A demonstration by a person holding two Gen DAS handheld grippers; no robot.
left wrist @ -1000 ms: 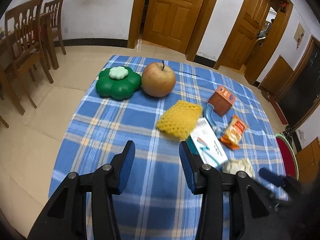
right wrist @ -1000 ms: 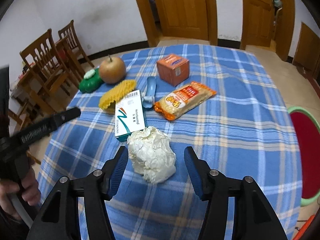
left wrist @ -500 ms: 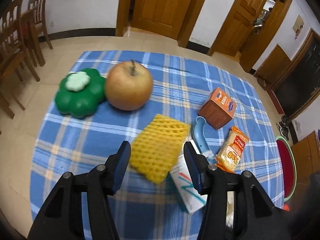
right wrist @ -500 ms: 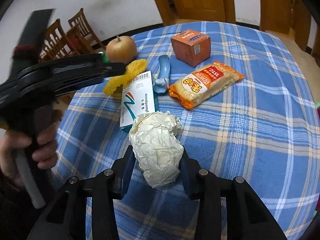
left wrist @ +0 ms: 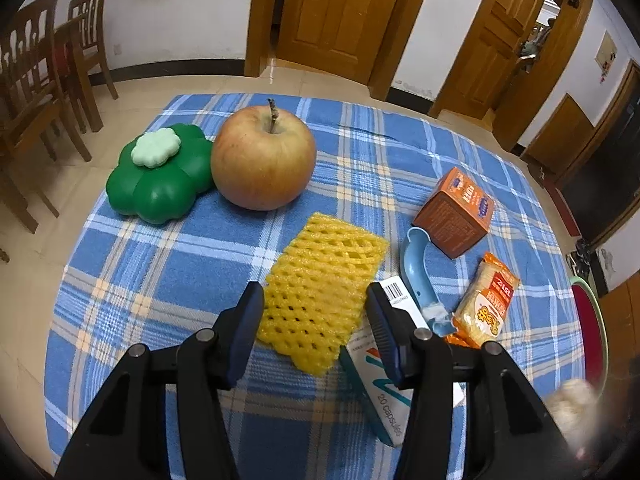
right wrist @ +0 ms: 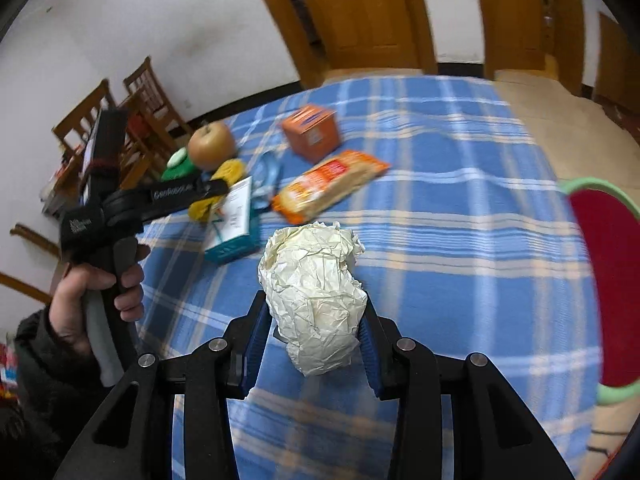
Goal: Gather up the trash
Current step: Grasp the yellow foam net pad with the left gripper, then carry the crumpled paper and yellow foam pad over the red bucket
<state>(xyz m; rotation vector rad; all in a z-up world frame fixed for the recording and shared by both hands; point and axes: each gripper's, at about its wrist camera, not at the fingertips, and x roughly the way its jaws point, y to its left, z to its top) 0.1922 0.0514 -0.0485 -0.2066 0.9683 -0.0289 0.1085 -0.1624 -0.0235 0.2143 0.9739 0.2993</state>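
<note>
A: Crumpled cream paper, that's the paper ball (right wrist: 316, 296), clamped between the pads of the right gripper (right wrist: 316, 334) and hanging clear above the blue plaid cloth (right wrist: 460, 240).

B: And the left gripper (left wrist: 316, 320)?

A: Jaws apart, one on each side of the yellow foam net (left wrist: 320, 292), which lies flat on the cloth just this side of the apple (left wrist: 262, 156). The pads don't press on it.

B: Any containers?

A: Right of the apple, an orange carton (left wrist: 456, 210), shut, so its contents are hidden. A medicine box (left wrist: 384, 392) marked as capsules lies beside the net, also shut. The orange snack pack (left wrist: 488, 300) looks sealed.

B: And left of the apple?

A: A green clover-shaped case (left wrist: 160, 174), touching it, lid on. A blue scoop (left wrist: 418, 272) lies between the net and the carton. At the cloth's far right edge there's a red bin (right wrist: 600, 280) with a green rim; I can't tell what's inside.
</note>
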